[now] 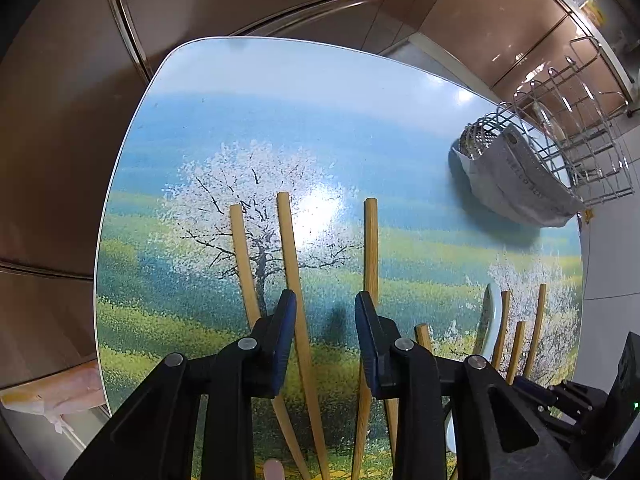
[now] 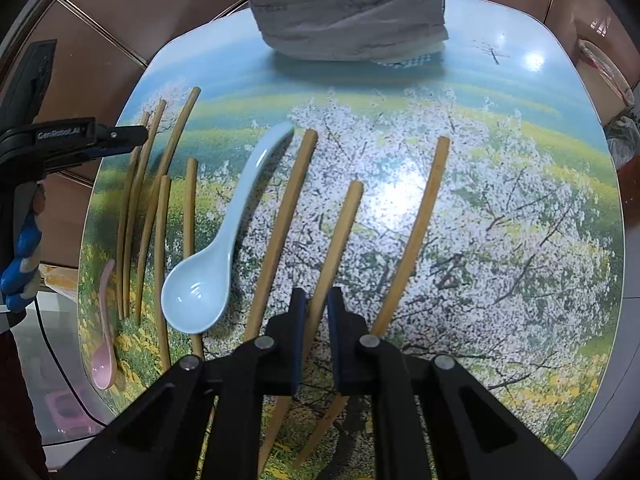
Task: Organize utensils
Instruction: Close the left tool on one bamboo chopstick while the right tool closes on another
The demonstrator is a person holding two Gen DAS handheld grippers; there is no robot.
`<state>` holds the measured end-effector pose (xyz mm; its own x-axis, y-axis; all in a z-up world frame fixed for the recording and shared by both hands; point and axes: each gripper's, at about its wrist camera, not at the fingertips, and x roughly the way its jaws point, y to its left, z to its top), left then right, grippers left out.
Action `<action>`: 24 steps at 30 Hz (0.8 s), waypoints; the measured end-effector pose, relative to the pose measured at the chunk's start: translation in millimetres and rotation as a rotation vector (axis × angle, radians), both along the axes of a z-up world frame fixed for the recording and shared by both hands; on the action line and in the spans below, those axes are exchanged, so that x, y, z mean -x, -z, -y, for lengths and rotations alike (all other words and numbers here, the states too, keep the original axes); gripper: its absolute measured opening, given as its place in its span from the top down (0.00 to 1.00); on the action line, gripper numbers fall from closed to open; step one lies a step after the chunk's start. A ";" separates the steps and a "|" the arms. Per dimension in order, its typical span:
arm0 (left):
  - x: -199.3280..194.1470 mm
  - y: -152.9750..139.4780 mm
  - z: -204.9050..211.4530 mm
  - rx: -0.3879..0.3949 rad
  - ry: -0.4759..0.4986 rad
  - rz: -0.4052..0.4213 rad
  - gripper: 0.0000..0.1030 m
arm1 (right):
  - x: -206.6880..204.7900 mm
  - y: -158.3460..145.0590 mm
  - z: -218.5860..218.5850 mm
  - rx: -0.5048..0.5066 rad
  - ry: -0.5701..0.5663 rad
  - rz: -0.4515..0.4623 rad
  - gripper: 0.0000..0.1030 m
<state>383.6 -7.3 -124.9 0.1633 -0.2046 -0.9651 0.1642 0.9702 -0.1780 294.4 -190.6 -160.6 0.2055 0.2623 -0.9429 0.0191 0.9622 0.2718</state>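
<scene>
Several bamboo chopsticks lie spread on a table printed with a blossoming tree [image 2: 500,240]. In the right wrist view my right gripper [image 2: 317,306] is shut on the middle chopstick [image 2: 344,224] of three, near its thin end. Left of them lie a pale blue spoon [image 2: 208,264], a cluster of chopsticks [image 2: 136,208] and a small pink spoon [image 2: 105,344]. My left gripper [image 1: 326,308] points down over that cluster, jaws apart. One chopstick [image 1: 290,248] runs along its left finger's inner face, and another [image 1: 371,240] passes behind the right finger. It also shows side on as the left gripper [image 2: 140,138].
A grey cloth [image 2: 348,24] hangs over a wire dish rack [image 1: 572,120] at the table's far edge. A blue-gloved hand [image 2: 20,256] holds the left tool. Brown tiled floor surrounds the rounded table edge [image 1: 120,160].
</scene>
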 end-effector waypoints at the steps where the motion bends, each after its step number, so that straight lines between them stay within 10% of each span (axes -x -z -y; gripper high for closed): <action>1: -0.7 1.2 0.7 -0.009 -0.002 0.000 0.72 | 0.5 0.2 -0.1 -0.001 -0.002 0.000 0.91; 24: -24.2 21.6 1.8 -0.056 -0.006 -0.061 0.80 | -3.2 1.2 -1.3 0.014 -0.056 -0.042 0.93</action>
<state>407.7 -9.1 -146.5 0.1048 -0.1488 -0.9833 0.1488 0.9800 -0.1324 297.5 -189.3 -161.8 0.1516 0.2585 -0.9540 -0.0235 0.9659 0.2580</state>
